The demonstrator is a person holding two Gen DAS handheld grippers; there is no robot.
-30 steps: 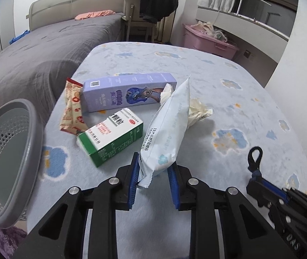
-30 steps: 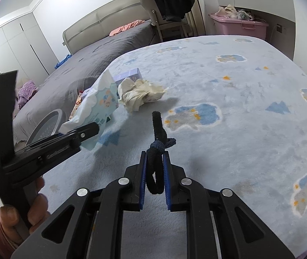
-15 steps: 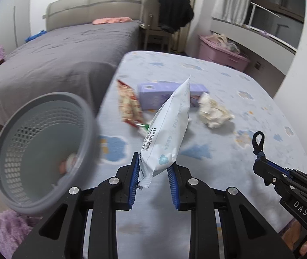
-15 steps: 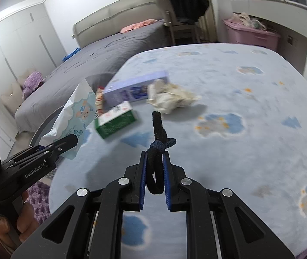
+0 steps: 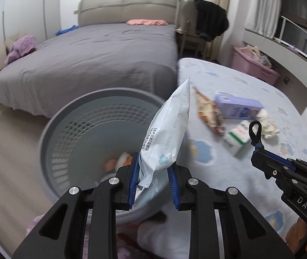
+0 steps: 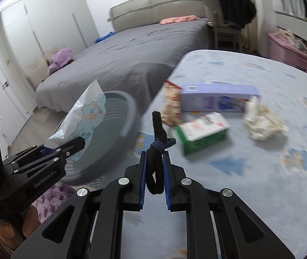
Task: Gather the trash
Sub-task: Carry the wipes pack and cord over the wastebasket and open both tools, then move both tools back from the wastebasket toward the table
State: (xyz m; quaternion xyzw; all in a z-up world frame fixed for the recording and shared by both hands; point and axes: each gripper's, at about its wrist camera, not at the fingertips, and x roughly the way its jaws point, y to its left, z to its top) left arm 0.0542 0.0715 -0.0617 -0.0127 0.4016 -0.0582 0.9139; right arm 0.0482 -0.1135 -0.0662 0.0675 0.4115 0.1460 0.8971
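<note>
both tongs carry trash beside the bin

the left tongs (image 5: 153,181) are clamped on the bottom end of a pale blue packet (image 5: 166,133), which stands up over the open grey bin (image 5: 71,116). the right tongs (image 6: 155,172) are nearly closed, pinching a black looped band (image 6: 158,149). on the blue patterned surface (image 6: 250,185) lie a purple box (image 6: 218,100), a green and white box (image 6: 203,132), a snack wrapper (image 6: 170,105) and crumpled tissue (image 6: 261,123).

left tool (image 5: 153,180) – black, blue pads | right tool (image 6: 155,174) – same, silver screws
</note>
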